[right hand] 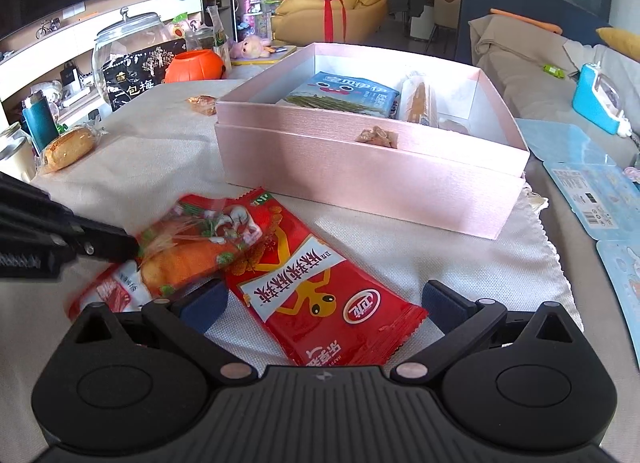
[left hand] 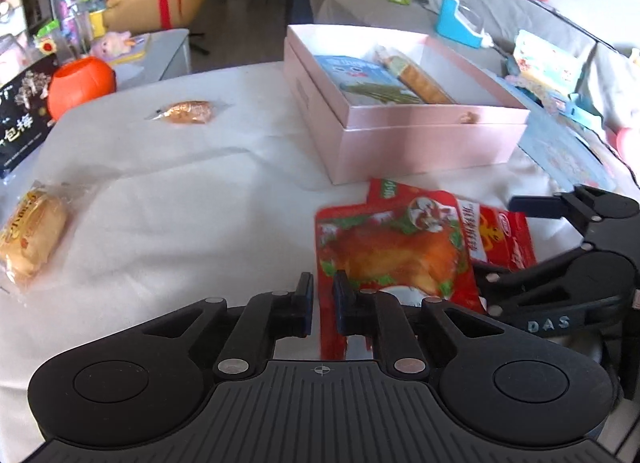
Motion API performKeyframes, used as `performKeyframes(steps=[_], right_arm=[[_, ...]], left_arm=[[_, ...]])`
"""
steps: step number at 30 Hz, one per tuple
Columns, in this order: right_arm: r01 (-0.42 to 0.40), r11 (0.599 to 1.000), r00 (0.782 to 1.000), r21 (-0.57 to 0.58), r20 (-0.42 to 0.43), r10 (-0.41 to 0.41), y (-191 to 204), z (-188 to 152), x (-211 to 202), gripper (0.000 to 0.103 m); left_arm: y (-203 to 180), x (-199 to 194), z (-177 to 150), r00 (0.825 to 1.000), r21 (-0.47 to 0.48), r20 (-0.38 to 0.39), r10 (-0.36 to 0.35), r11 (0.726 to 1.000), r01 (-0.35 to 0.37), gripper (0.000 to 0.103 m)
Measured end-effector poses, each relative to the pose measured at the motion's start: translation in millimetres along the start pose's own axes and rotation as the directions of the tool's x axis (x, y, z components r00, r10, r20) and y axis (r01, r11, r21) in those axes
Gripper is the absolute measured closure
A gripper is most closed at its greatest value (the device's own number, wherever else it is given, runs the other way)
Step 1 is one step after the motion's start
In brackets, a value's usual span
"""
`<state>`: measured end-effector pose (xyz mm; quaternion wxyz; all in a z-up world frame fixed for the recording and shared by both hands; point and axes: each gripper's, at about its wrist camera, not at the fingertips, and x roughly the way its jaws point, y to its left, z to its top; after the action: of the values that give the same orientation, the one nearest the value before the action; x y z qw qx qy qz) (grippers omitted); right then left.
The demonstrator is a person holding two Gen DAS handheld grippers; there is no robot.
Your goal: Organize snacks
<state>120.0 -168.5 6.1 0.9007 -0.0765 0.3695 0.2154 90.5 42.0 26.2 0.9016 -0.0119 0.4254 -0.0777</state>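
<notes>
- left wrist view: left gripper (left hand: 323,305) pinches the edge of the chicken snack pack (left hand: 394,253), lying just in front of the pink box (left hand: 424,143). box holds 2 visible packs, a blue one (left hand: 360,79) and a biscuit sleeve (left hand: 420,81). bun (left hand: 30,239) and small pastry (left hand: 190,111) are loose on the cloth. right gripper (left hand: 532,209) marked "das".
- right wrist view: right gripper (right hand: 334,305) spread wide, pads either side of the red strip pack (right hand: 320,295), not touching. black bag (right hand: 134,79) reads "包梅". judged under half packed.
</notes>
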Motion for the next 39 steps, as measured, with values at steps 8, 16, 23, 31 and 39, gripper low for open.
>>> performKeyframes(steps=[8, 16, 23, 31, 39], right_arm=[[-0.004, 1.0, 1.0, 0.0, 0.0, 0.004, 0, 0, 0, 0.0], [-0.028, 0.999, 1.0, -0.016, -0.009, 0.028, -2, 1, -1, 0.0], [-0.035, 0.999, 0.999, -0.027, -0.018, 0.034, -2, 2, 0, 0.0], [0.033, 0.999, 0.999, 0.04, 0.013, -0.034, -17, 11, -44, 0.008], [-0.169, 0.986, 0.98, -0.013, -0.105, 0.166, 37, 14, -40, 0.068]], left_arm=[[2, 4, -9, 0.997, -0.004, 0.078, -0.004, 1.0, 0.005, 0.09], [18, 0, -16, 0.989, -0.003, 0.095, -0.113, 0.993, 0.114, 0.09], [16, -4, -16, 0.989, 0.024, 0.089, -0.119, 0.993, 0.117, 0.089], [21, -3, -19, 0.989, 0.024, 0.106, -0.099, 0.995, 0.097, 0.09], [55, -32, -19, 0.984, -0.078, 0.16, -0.073, 0.993, 0.087, 0.086]])
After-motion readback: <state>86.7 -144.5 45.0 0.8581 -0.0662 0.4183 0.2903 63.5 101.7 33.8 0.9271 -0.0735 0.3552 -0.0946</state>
